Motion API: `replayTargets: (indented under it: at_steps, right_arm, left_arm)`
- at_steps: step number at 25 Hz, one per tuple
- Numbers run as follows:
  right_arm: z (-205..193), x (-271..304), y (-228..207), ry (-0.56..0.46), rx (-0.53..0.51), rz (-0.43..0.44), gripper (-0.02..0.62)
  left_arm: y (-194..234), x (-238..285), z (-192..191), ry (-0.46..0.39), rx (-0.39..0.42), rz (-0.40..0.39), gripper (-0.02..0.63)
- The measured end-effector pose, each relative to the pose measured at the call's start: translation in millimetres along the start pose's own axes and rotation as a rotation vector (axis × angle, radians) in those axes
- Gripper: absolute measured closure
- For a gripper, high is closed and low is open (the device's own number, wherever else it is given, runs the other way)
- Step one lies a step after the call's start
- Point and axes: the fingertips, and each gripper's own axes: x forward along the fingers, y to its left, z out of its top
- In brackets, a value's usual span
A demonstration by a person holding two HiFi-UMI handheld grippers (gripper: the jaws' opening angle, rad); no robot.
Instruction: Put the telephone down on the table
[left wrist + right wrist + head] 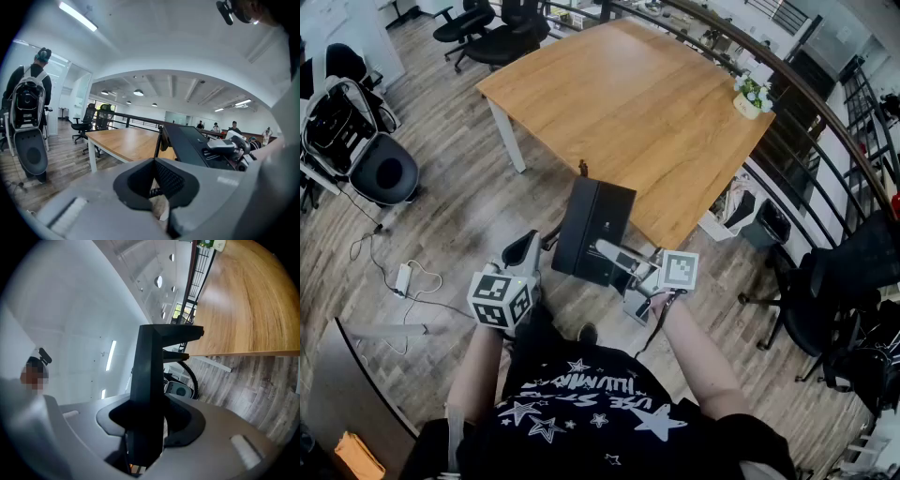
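The black telephone (595,230) hangs in the air over the wood floor, just off the near corner of the wooden table (628,103). My right gripper (614,262) is shut on the telephone's lower edge; in the right gripper view its black body (150,380) stands between the pads. The left gripper (525,248) sits to the left of the telephone with its jaws together. In the left gripper view the coiled cord (157,140) runs from the telephone (192,143) down between the left gripper's jaws (154,161).
Black office chairs (492,28) stand at the table's far corner, another chair (384,173) at the left. A small potted plant (752,98) sits at the table's right edge by a railing (825,122). Cables (403,277) lie on the floor.
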Motion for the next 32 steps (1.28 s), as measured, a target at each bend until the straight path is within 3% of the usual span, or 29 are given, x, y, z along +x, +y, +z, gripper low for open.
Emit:
replayTargets:
  at_steps: [11, 21, 32]
  right_arm:
    - [-19.8, 19.0, 23.1, 0.043, -0.016, 0.048, 0.423]
    - [-22.7, 51.9, 15.5, 0.066, -0.031, 0.039, 0.422]
    - [31.7, 127.3, -6.7, 0.012, -0.009, 0.024, 0.422]
  left_arm:
    - [6.1, -25.0, 2.4, -0.02, -0.008, 0.028, 0.604]
    - [33.9, -29.3, 0.1, -0.024, -0.027, 0.042, 0.604]
    - [113.4, 19.4, 36.4, -0.021, -0.031, 0.013, 0.604]
